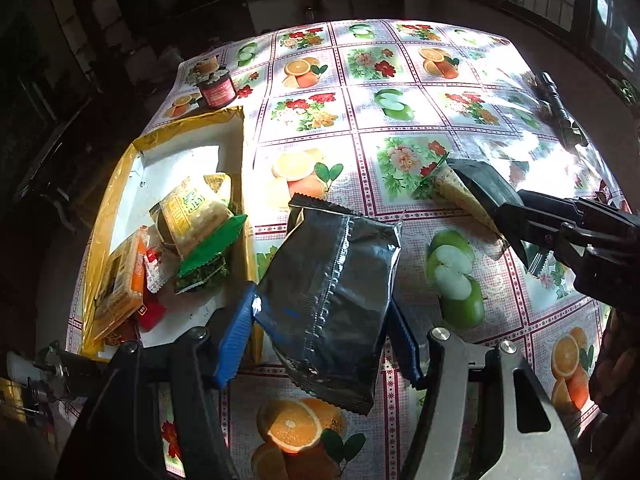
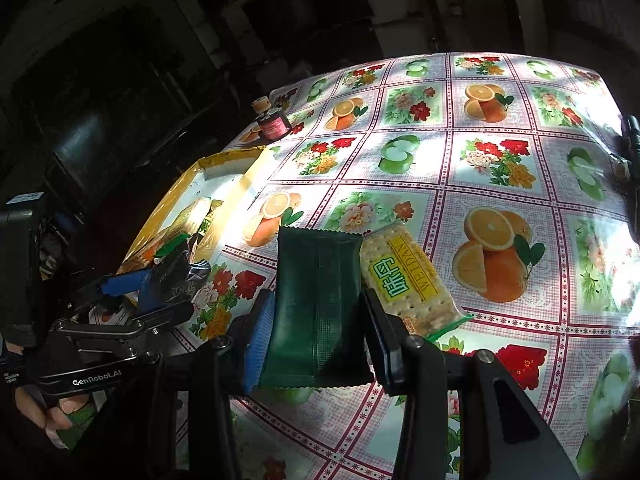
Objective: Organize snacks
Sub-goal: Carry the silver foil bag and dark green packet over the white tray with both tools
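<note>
My left gripper [image 1: 324, 324] is shut on a dark foil snack packet [image 1: 332, 296] and holds it above the table, just right of the yellow box [image 1: 120, 184]. The box holds several snacks, among them a cracker pack with a green end [image 1: 196, 216]. My right gripper [image 2: 316, 332] is shut on a dark green snack packet [image 2: 316, 304]. A yellow-labelled cracker pack [image 2: 408, 276] lies on the table right beside it. In the left wrist view the right gripper [image 1: 516, 220] shows at the right with its packet [image 1: 484, 184] and the cracker pack [image 1: 456, 192]. The left gripper [image 2: 156, 284] shows in the right wrist view.
A small red-labelled jar [image 1: 216, 88] stands behind the box near the table's far left edge. A black flashlight [image 1: 556, 104] lies at the far right edge. The tablecloth [image 1: 360, 120] has a fruit and flower pattern. The room around is dark.
</note>
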{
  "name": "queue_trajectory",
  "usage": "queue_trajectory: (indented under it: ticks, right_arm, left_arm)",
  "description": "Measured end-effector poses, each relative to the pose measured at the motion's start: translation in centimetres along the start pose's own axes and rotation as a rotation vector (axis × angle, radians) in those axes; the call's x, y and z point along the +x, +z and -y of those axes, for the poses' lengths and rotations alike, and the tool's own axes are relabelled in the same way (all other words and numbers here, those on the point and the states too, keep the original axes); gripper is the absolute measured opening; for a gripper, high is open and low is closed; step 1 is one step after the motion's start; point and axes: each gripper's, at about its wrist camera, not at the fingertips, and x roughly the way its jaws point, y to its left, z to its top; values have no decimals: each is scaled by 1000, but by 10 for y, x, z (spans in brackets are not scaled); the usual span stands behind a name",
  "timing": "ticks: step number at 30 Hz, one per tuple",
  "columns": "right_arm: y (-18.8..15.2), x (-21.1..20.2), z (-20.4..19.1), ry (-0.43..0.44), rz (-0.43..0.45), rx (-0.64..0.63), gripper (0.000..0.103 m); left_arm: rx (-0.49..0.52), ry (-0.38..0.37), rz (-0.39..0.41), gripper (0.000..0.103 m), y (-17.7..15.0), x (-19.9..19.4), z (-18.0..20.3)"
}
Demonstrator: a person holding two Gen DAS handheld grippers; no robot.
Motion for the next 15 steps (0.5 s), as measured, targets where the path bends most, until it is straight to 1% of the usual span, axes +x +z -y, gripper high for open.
queue_trajectory:
  ticks: [7,10,15]
  right_arm:
    - [2,11,-19,36,-20,-26,44]
    - [6,19,-30,59,-29,-46,44]
    - [18,36,-54,109,-38,-80,44]
  left_arm:
    - [-46,19,11,63,-1,-4,-25]
    - [-67,40,17,63,0,-5,-39]
    - [-141,85,20,63,3,-3,-79]
